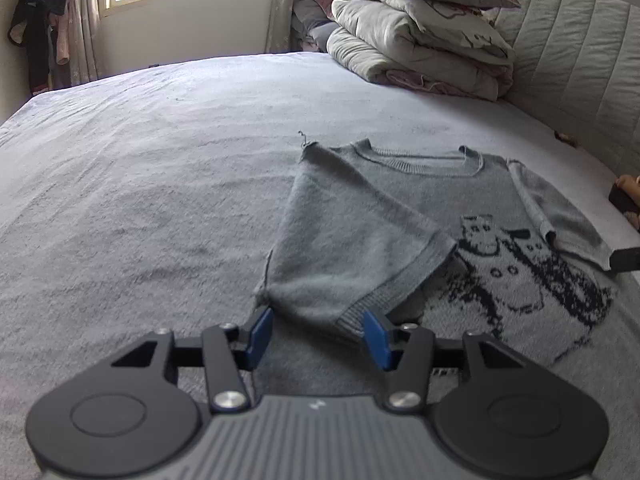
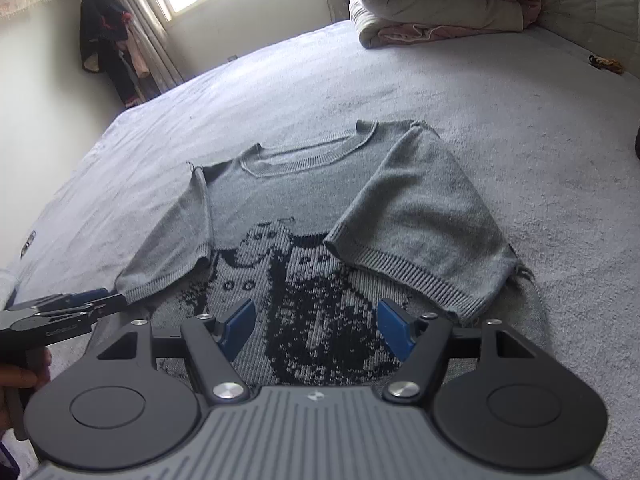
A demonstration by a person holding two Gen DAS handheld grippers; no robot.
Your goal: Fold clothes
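Grippers first: our left gripper (image 1: pixel 318 334) stands with jaws apart, the ribbed cuff of the folded-in left sleeve (image 1: pixel 352 256) lying between its blue pads, seemingly unpinched though the view is soft there. Our right gripper (image 2: pixel 316 328) hangs released above the dark cat pattern. Beyond, the grey sweater (image 2: pixel 304 184) lies flat on the bed (image 2: pixel 500 120), both sleeves turned inward. Farther off sits folded bedding (image 1: pixel 420 36).

No readable text anywhere; small print on left hand-held gripper (image 2: pixel 90 300) too blurred.
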